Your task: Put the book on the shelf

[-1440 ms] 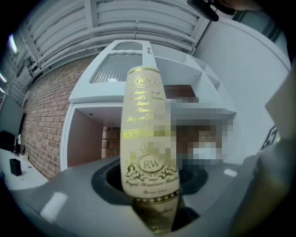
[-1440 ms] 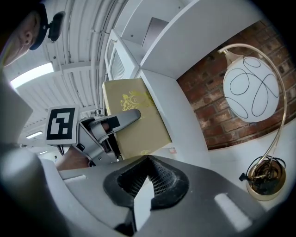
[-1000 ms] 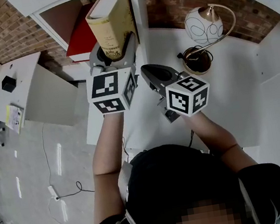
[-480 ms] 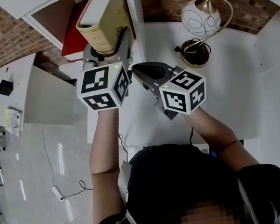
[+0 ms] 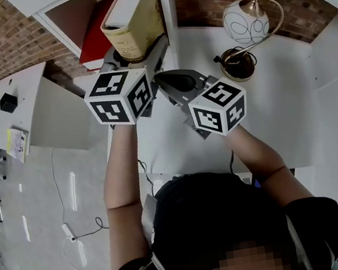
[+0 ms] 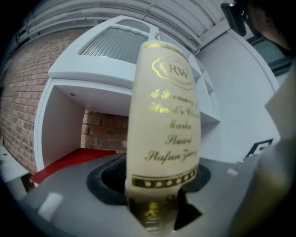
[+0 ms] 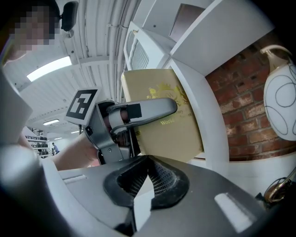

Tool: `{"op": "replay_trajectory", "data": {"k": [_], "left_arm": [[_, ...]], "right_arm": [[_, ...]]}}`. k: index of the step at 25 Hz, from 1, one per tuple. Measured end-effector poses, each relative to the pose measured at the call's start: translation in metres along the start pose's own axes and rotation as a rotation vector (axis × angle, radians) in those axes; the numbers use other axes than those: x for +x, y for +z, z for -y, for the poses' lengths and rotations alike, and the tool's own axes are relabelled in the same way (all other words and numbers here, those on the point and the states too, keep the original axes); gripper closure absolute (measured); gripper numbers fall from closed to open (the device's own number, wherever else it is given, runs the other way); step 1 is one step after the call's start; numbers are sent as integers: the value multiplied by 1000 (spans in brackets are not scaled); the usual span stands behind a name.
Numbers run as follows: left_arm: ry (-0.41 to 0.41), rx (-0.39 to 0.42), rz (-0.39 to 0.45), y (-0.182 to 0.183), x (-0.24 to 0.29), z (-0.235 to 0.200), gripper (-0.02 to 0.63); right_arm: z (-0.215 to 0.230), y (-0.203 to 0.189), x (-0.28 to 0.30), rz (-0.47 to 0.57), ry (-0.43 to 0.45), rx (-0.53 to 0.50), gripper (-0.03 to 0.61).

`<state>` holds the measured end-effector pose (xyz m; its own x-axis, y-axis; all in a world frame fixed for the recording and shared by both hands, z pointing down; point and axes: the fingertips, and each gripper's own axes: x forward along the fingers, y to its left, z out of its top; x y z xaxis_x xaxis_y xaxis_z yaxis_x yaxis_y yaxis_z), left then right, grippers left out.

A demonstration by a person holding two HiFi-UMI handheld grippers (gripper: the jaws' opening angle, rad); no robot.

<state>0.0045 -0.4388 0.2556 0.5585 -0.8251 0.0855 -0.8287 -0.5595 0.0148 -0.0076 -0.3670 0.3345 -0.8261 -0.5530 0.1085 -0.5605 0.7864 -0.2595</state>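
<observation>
Forearms bare, both of the person's arms reach forward side by side from the black-sleeved shoulders, the left forearm straight ahead and the right forearm angled in toward it. Each hand holds its gripper about level, pointing at the white shelf.

The left gripper straddles the spine end of the cream book. Its jaws have just been opening and now stand wide, one on each side of the book. In the left gripper view a dark gap shows beside the spine's lower right edge, so the pads no longer clamp it. The spine, with gilt lettering, fills the middle of that view.

The book stands upright in the open shelf compartment, against the divider on its right side, its spine facing out toward the person. A flat red book lies on the compartment floor to its left.

The right gripper sits just beside the left one, near the divider, its jaws pressed together with nothing between them. Farther right, a globe-shaded desk lamp stands on the white table.
</observation>
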Motion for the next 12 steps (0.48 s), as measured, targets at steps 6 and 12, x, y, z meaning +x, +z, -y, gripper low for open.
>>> {"op": "replay_trajectory", "data": {"k": [6,12], "left_arm": [[-27,-18,-21,2,1,0,331],[-45,-43,-23,3,1,-1,322]], "right_arm": [[0,5,5,12,-11,5,470],[13,4,15,-7,-111,-87,379]]}}
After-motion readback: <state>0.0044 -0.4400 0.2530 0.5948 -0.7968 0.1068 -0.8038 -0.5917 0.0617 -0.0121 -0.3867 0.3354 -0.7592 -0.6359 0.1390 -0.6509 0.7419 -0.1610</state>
